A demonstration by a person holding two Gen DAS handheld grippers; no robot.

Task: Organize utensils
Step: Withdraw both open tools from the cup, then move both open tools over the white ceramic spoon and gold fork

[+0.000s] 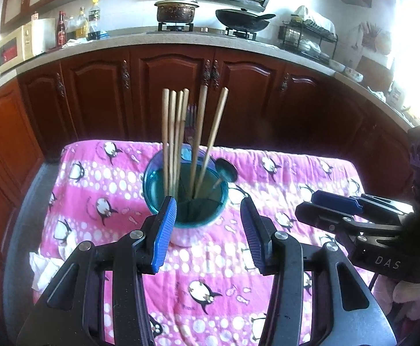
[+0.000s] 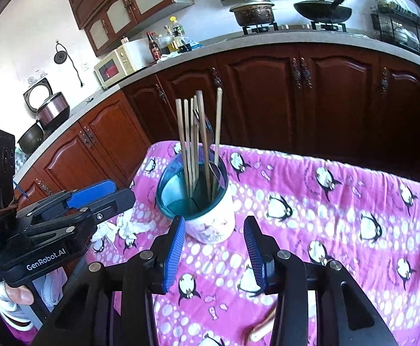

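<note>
A white utensil cup [image 1: 186, 230] with a blue rim stands on the pink penguin cloth [image 1: 100, 178]. It holds several wooden chopsticks [image 1: 178, 132], a fork [image 1: 192, 121] and a metal spoon [image 1: 227, 170]. My left gripper [image 1: 210, 225] hovers just in front of the cup, open and empty. The right wrist view shows the same cup [image 2: 212, 225] and chopsticks [image 2: 194, 141] just beyond my right gripper [image 2: 214, 245], also open and empty. A wooden utensil handle [image 2: 263, 328] lies on the cloth under that gripper. Each gripper appears in the other's view: the right gripper [image 1: 306, 203] and the left gripper [image 2: 117, 193].
Crumpled white tissue [image 2: 129, 227] lies at the cloth's left edge. Dark wooden cabinets [image 1: 169, 86] stand behind the table under a counter with a microwave [image 1: 12, 50], bottles, a pot [image 1: 176, 8] and a wok. A dish rack [image 1: 308, 37] sits at the right.
</note>
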